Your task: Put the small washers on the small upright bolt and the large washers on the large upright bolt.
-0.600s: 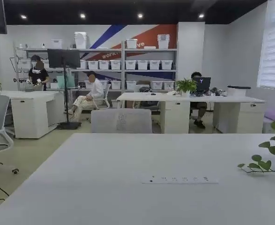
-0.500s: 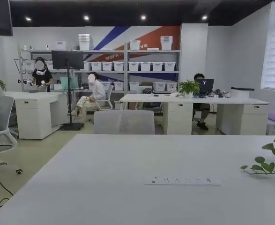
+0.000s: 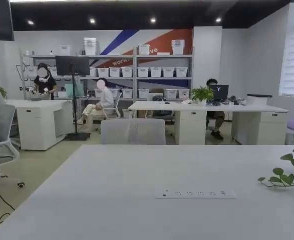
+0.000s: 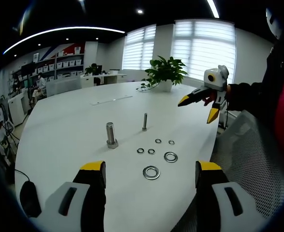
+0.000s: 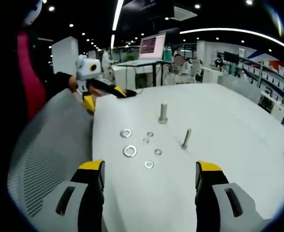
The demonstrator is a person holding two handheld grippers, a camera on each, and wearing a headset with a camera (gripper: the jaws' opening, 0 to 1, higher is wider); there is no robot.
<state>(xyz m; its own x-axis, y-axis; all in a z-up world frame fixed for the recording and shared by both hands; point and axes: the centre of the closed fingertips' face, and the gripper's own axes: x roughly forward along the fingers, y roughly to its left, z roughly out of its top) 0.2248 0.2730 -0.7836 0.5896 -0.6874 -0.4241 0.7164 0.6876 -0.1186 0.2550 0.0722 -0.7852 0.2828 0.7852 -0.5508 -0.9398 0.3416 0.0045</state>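
Left gripper (image 4: 151, 168) hovers over the near edge of the white table (image 4: 74, 130), its jaws spread wide and holding nothing. Just past its tips lie two large washers (image 4: 170, 156), then four small washers (image 4: 151, 151) in a loose cluster. From these, the large bolt (image 4: 111, 135) stands at 11 o'clock and the small bolt (image 4: 144, 122) at 12, both upright and bare. Right gripper (image 4: 197, 109) hangs at 2 o'clock by the table edge, jaws parted wide, empty. Farthest back sit a power strip (image 4: 111, 100) and a potted plant (image 4: 163, 72).
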